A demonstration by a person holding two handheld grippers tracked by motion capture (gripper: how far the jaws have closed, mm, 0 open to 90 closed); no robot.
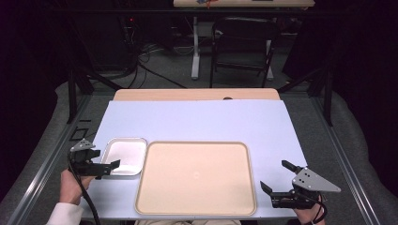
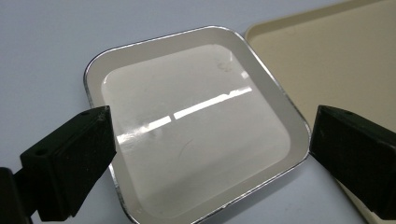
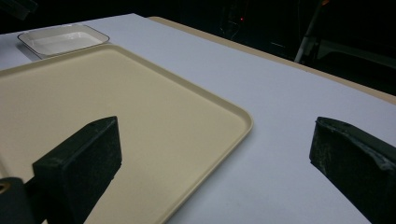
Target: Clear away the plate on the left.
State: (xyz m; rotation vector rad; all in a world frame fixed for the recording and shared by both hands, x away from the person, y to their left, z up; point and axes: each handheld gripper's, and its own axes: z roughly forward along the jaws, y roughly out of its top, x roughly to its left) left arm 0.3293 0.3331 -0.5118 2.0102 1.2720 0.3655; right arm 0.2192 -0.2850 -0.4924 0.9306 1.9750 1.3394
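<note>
A pale blue mat (image 1: 202, 122) covers most of the wooden table (image 1: 197, 94), and on it, nearest the person, lies a large beige tray (image 1: 196, 178), flat and bare. Just beside the tray's left edge, perhaps touching it, sits a small square white dish with a chrome rim (image 1: 124, 155), also bare, its glossy floor catching strip reflections. The left gripper (image 1: 107, 168) hovers at the dish's near-left corner with its jaws spread wide and nothing between the pads; in the left gripper view the dish (image 2: 196, 121) lies between and beyond the two black jaws, neither pad pressing on the rim. The right gripper (image 1: 277, 176) waits off the tray's right edge, released as well, its jaws parted over bare mat with the tray's corner (image 3: 140, 116) between them in its own view. The step in hand looks like taking hold of the dish. To do it well, bring one jaw inside the rim and one outside at the near wall, pinch the thin lip squarely, and lift level, since the slick sloped enamel could slip from a shallow bite.
</note>
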